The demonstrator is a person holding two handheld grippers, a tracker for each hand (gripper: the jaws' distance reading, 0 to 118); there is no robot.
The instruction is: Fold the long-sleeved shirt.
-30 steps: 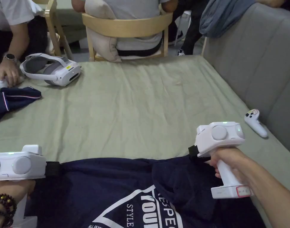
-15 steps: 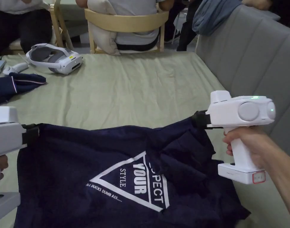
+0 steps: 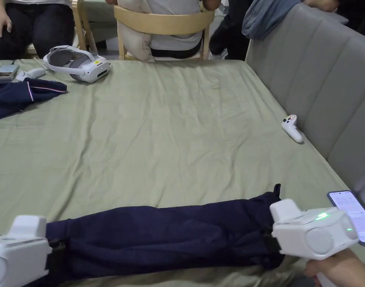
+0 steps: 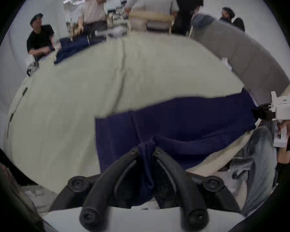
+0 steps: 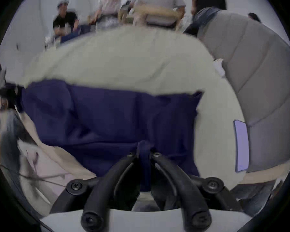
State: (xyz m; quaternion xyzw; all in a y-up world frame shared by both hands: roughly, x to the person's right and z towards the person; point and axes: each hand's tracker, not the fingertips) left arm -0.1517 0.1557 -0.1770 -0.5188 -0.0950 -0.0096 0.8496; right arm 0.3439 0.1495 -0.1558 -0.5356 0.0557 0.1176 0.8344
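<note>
Shirt [image 3: 159, 235]: navy, stretched flat along the near edge of the desk [image 3: 178, 130], kept taut for a clean crease.
Left gripper [image 4: 145, 149]: clamped on bunched shirt fabric.
Right gripper [image 5: 143, 151]: likewise clamped, opposite end.

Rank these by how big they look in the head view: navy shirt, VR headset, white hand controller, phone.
1. navy shirt, by far the largest.
2. VR headset.
3. phone, cut off by the frame edge and nearer the camera, so its rank over the next is unsure.
4. white hand controller.
</note>
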